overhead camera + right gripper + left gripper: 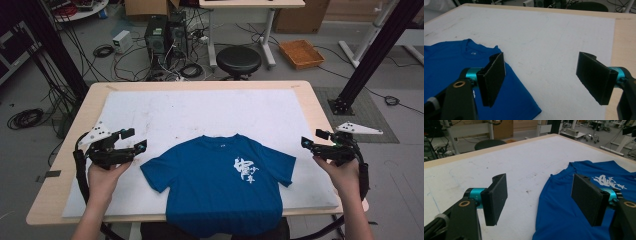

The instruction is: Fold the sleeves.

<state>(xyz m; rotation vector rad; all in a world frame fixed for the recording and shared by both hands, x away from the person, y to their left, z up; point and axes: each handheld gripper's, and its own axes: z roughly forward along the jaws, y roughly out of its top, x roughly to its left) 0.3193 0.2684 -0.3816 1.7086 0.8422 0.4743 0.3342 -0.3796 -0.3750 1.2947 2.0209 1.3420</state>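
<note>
A blue shirt lies face up on the white mat at the near edge of the desk, its hem hanging over the edge toward the person, collar pointing away, white print on the chest. It looks light, soft and limp. It should crumple or slide on the mat if pushed, so I'd judge the sleeves or the shoulder seams the best places to pinch it, taking both layers at once.

The left tongs are held low just beside the left sleeve, jaws spread wide with nothing between them; in the left gripper view one jaw stands over bare mat and the other over the blue cloth. The right tongs are likewise released and empty, near the right sleeve but a little apart from it. Both hands grip the handles from below, forearms coming up from the near side, each tool angled inward toward the shirt.

Beyond the desk stand a black stool, a tangle of cables and an orange tray on the floor.
</note>
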